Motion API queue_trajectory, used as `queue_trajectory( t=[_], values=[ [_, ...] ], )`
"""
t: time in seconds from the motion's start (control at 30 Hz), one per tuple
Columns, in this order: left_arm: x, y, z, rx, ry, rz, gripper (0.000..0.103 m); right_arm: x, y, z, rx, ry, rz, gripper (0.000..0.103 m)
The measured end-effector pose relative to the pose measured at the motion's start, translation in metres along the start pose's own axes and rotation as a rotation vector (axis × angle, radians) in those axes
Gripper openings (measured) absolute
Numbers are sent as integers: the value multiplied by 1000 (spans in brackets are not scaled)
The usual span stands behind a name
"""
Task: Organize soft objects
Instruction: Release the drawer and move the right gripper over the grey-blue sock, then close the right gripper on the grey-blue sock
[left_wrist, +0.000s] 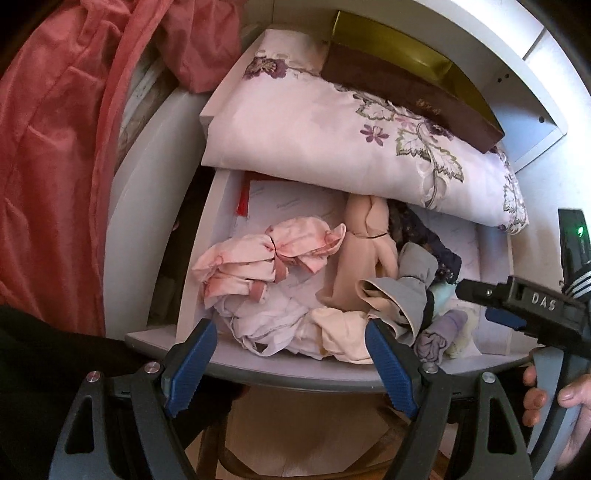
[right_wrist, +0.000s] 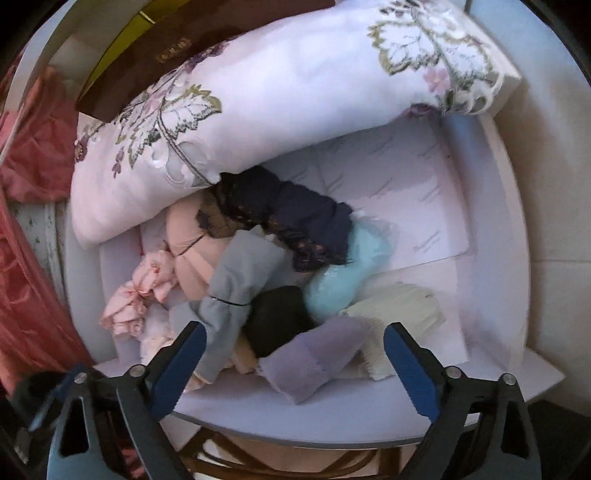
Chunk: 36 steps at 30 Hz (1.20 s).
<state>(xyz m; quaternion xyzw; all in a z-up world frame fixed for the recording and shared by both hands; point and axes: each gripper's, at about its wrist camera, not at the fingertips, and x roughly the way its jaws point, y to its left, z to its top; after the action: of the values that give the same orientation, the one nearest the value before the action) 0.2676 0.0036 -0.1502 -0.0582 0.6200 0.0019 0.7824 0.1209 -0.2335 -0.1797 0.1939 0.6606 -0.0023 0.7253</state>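
An open white drawer (left_wrist: 295, 373) holds a heap of small soft items. In the left wrist view a tied pink bundle (left_wrist: 266, 258) lies at the left, a beige stocking bundle (left_wrist: 364, 251) in the middle, and a grey garment (left_wrist: 410, 291) and a lilac sock (left_wrist: 441, 332) at the right. My left gripper (left_wrist: 288, 332) hangs open above crumpled white cloth (left_wrist: 273, 321) at the drawer's front. My right gripper (right_wrist: 295, 330) stands open over the lilac sock (right_wrist: 314, 365) and a black item (right_wrist: 280, 317), its pads clear of both. A pale blue fluffy piece (right_wrist: 340, 284) and navy lace (right_wrist: 295, 221) lie beyond.
A floral pillow (left_wrist: 332, 129) overhangs the back of the drawer (right_wrist: 332, 417), with a brown box (left_wrist: 406, 96) on top. Red fabric (left_wrist: 55, 147) hangs at the left. Paper lining (right_wrist: 406, 206) shows bare at the drawer's right. A person's hand (left_wrist: 554, 398) holds the right gripper (left_wrist: 480, 301).
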Motion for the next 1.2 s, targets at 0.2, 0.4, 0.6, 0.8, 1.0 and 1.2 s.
queue_trajectory(
  t=[0.2,0.4,0.6,0.8,1.0,1.2],
  values=[
    [-7,8,1,-33,-27,-9,84,0,25,-2,-73,-11,48,94],
    [-29,12,1,-41,-108,-13,84,12,39,-1,-78,-7,71,82],
    [2,3,-3,28,21,75,83,31,44,0,-88,13,3,73],
    [29,4,3,43,125,97,68,51,44,6,-67,49,49,66],
    [56,-9,0,126,213,92,68,69,63,3,-155,71,4,67],
    [65,-13,-3,143,237,33,68,75,60,-3,-159,47,-17,37]
  ],
)
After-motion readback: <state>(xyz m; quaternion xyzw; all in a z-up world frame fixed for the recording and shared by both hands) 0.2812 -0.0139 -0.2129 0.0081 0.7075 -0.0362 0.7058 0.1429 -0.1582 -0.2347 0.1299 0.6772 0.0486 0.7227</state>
